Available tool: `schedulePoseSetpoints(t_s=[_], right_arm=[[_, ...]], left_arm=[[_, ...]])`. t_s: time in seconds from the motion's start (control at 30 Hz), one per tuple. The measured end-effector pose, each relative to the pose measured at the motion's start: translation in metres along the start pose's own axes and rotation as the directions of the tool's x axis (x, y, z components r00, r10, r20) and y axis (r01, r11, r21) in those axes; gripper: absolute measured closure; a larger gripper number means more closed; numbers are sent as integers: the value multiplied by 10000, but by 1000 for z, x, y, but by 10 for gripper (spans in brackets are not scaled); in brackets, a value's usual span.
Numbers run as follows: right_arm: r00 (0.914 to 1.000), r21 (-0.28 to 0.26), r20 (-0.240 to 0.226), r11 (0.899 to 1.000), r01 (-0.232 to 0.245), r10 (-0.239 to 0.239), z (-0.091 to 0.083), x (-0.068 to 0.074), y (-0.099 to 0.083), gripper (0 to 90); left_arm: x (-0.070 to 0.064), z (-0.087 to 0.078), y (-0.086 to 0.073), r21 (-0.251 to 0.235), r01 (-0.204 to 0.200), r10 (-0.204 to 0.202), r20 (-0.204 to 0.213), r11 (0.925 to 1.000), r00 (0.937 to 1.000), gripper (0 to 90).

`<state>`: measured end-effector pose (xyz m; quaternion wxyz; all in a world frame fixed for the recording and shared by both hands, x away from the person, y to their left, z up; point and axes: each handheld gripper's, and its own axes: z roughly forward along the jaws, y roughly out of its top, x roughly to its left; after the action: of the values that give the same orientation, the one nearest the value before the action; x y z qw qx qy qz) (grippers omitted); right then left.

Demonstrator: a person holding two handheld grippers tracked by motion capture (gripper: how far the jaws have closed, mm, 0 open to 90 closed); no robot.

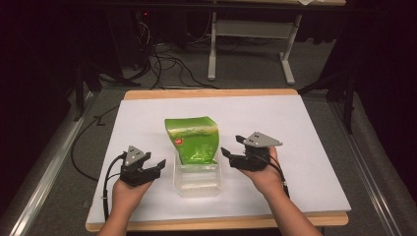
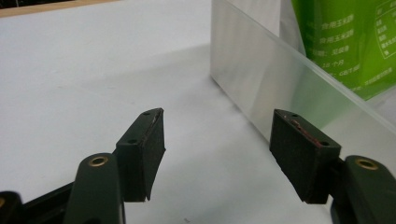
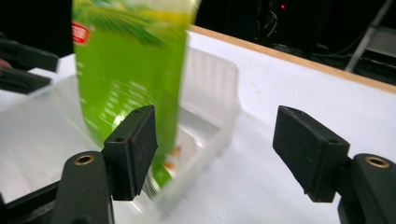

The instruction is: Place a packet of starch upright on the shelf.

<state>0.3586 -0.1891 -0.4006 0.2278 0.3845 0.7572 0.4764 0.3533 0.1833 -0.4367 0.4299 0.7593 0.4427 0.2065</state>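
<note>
With both the left gripper [image 1: 158,164] and right gripper [image 1: 232,147] gaping wide and empty beside the clear box [image 1: 197,184] mid-table, where the green bag [image 1: 193,139] stands upright, close squarely on the bag's edge, avoiding the box wall.

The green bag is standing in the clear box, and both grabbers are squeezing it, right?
Not quite. The green bag does stand in the clear box, but the left gripper and right gripper are both open beside it, touching nothing, as the high view shows.
</note>
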Motion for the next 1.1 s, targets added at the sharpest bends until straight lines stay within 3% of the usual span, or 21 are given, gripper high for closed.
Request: schedulePoseSetpoints(t_s=[0.4, 0.57, 0.67, 0.73, 0.83, 0.97, 1.1], right_arm=[[9957, -17, 821, 9991, -424, 424, -39, -33, -32, 292], [9903, -120, 1281, 9985, -526, 537, -61, -46, -48, 299], [9895, -304, 1288, 9976, -619, 653, -72, -51, -59, 289], [9887, -454, 1315, 9968, -659, 713, -75, -53, -59, 281], [9893, -535, 1282, 9965, -636, 701, -72, -52, -58, 286], [9908, -326, 1196, 9977, -601, 636, -67, -55, -62, 291], [9876, -437, 1186, 9942, -986, 1032, -70, -63, -64, 302]], left_arm=[[22, -16, -4, -332, 453, -463, -294, 9984, 9985, 338], [22, -17, -5, -297, 408, -416, -283, 9987, 9987, 339], [18, -14, -6, -186, 249, -253, -214, 9995, 9995, 339], [16, -11, -6, -49, 217, -217, -143, 9998, 9997, 338], [12, -8, -6, -145, 564, -560, 231, 9983, 9982, 334], [8, -8, -5, -173, 450, -446, 204, 9988, 9988, 334], [8, -9, -4, -156, 549, -545, 223, 9984, 9983, 334]])
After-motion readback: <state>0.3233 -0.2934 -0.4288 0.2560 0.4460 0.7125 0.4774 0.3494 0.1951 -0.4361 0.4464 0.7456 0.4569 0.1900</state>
